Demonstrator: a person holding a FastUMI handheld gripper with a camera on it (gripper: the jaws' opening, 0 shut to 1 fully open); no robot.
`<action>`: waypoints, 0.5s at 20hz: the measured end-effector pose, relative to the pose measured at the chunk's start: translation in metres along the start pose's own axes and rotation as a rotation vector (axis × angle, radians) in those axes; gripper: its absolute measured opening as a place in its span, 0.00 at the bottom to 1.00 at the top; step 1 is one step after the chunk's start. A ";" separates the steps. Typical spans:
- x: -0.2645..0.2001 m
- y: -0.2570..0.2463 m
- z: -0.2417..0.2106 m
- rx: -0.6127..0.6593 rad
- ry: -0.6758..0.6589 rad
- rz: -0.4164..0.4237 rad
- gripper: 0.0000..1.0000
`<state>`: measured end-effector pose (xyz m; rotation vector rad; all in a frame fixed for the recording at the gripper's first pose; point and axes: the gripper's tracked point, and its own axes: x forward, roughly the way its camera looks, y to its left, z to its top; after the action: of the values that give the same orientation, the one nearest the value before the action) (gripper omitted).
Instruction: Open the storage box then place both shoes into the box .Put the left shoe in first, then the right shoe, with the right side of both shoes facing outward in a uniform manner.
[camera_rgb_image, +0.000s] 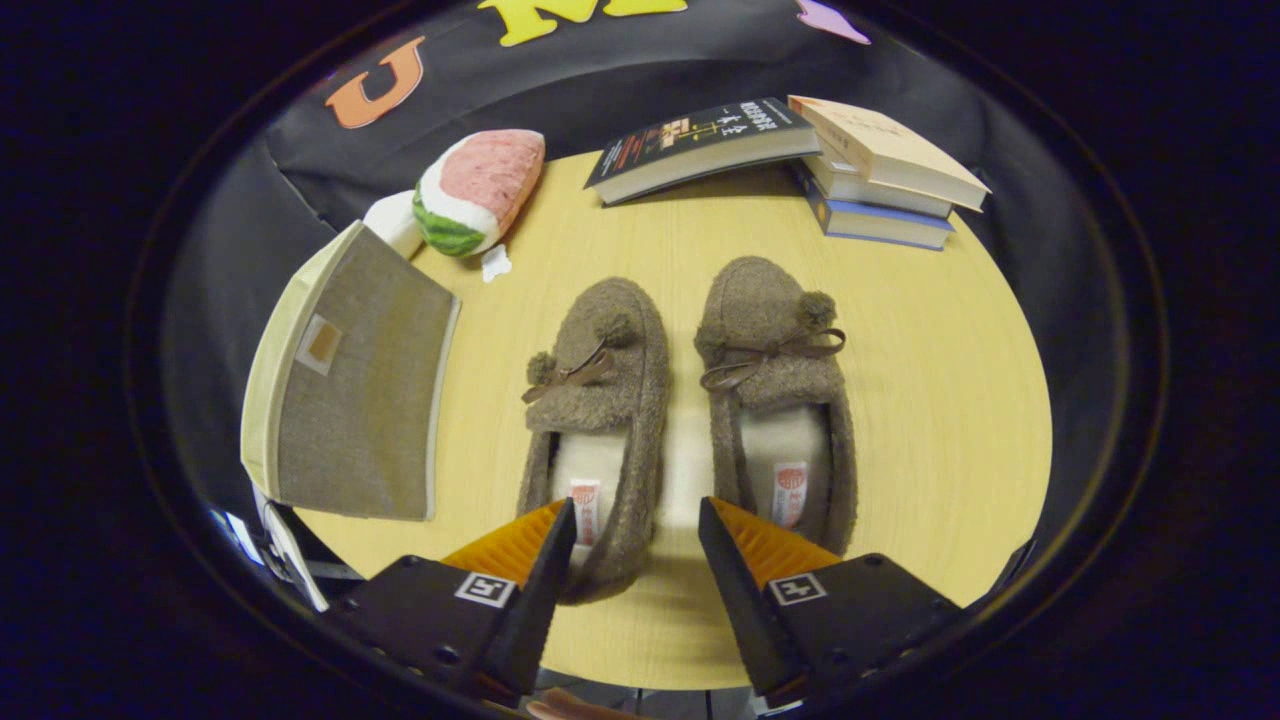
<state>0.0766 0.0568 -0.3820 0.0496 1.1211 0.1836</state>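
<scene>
I see my hand-held gripper spread open and holding nothing, above the heel ends of two fuzzy brown slippers lying side by side, toes pointing away, on the round wooden tabletop. The left shoe has its heel partly between my fingers, and the right shoe sits just ahead of my right finger. The fabric storage box stands closed off to my left, with a watermelon-slice plush beyond it and several books far ahead.
</scene>
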 end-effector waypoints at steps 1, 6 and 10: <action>0.005 0.002 0.001 0.003 0.004 -0.012 0.74; 0.025 0.002 -0.001 0.016 0.064 -0.077 0.59; 0.023 0.007 -0.006 0.071 0.113 -0.068 0.31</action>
<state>0.0800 0.0674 -0.4044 0.0646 1.2401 0.0867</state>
